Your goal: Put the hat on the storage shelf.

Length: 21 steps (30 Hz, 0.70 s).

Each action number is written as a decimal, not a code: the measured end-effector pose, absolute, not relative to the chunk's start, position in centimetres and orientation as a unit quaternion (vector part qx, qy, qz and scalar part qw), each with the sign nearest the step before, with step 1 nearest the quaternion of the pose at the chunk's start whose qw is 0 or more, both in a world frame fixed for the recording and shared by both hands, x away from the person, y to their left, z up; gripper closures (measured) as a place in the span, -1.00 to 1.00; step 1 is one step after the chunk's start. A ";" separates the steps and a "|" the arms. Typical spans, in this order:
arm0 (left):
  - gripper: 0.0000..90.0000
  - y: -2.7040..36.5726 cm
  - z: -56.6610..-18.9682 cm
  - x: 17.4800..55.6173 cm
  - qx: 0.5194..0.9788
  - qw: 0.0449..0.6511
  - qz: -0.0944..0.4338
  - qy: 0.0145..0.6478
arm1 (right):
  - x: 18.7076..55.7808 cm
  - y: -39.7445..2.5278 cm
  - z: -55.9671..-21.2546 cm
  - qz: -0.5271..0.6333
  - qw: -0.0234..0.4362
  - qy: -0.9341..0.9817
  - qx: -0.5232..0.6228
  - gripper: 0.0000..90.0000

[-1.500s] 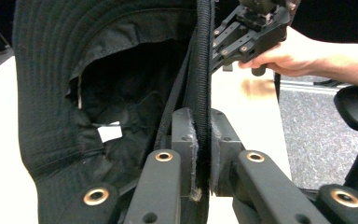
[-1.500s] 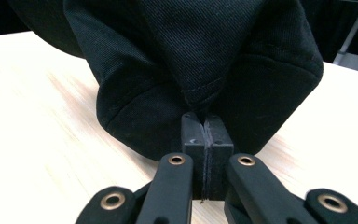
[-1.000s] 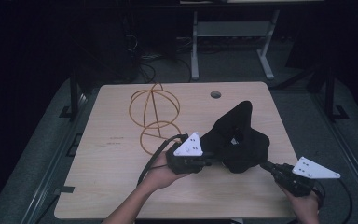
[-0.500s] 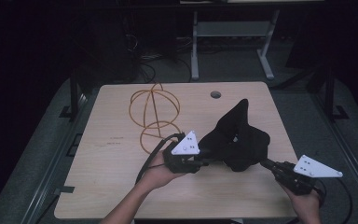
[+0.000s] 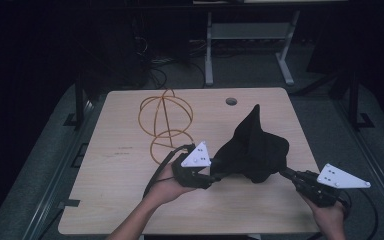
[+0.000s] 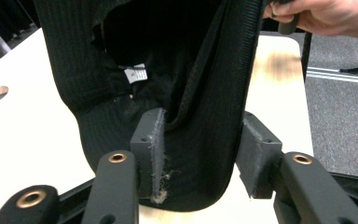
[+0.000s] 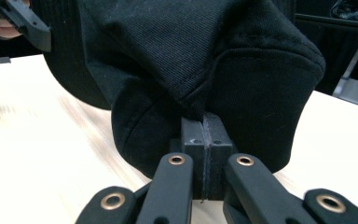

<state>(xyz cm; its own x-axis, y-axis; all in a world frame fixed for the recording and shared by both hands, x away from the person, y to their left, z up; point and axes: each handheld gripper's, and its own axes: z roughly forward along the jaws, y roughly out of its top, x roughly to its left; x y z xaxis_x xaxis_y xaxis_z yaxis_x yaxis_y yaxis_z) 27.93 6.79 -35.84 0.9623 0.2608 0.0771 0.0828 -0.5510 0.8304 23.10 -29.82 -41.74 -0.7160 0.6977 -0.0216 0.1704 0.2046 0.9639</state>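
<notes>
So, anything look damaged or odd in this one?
Only wear: the left gripper has a frayed pad, with loose fibres at its lower edge, against the black garment. Nothing else stands out.

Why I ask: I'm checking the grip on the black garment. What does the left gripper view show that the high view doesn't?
Left gripper view: a white label inside the black garment, and a fold of it between the pads of the left claw. High view: the orange wire frame and the garment's raised peak. Both: the garment over the wooden table and the person's right hand.
</notes>
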 end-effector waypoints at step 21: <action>0.06 9.0 -36.9 27.1 0.870 0.470 0.096 0.113 | 24.3 -29.9 -37.9 0.580 0.234 0.723 0.294 1.00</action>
